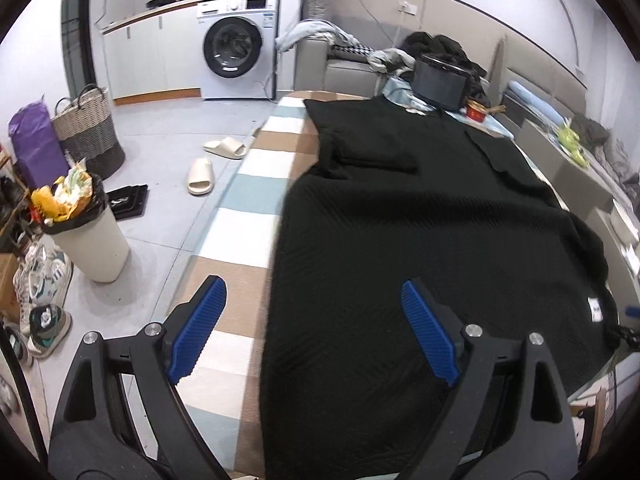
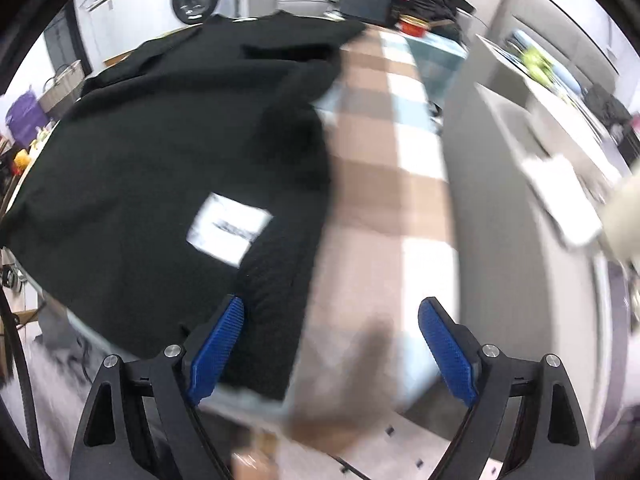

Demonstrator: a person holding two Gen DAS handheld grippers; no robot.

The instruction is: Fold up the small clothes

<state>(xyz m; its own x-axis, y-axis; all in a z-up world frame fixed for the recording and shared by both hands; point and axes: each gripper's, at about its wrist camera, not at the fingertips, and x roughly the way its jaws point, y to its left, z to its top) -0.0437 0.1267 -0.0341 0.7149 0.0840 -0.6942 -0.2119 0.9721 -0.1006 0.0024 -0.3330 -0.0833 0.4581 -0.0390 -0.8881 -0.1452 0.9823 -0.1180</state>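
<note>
One black knit garment (image 1: 420, 248) lies spread flat, near hem toward the cameras, over a checked cover (image 1: 256, 184) of brown, white and pale blue squares; whether that cover dresses a bed or a long table I cannot tell. A sleeve (image 1: 372, 152) is folded in across the far chest, and a white label (image 2: 228, 232) sits near the hem on the right side.

By its ribbed weave and the soft bulges along its edges, I judge it light, limp and slightly stretchy, with no stiffness to hold a shape once lifted. It should drape and sag from any held point, and the textured knit ought to give ribbed pads good purchase, so slipping seems unlikely. Nothing about it looks fragile, though a snagged loop is possible. The sensible holds are the two near hem corners, one per side, pinching both layers so front and back travel together; a grip mid-panel would only bunch it.

The left gripper (image 1: 314, 332) hovers above the near left edge, jaws wide apart with nothing between the blue pads (image 1: 196, 332). The right gripper (image 2: 332, 344) hangs over the near right corner, jaws likewise spread and empty; that view is motion-blurred.

Beyond stand a washing machine (image 1: 236, 46), a woven basket (image 1: 86, 132) and a full waste bin (image 1: 86, 232).
</note>
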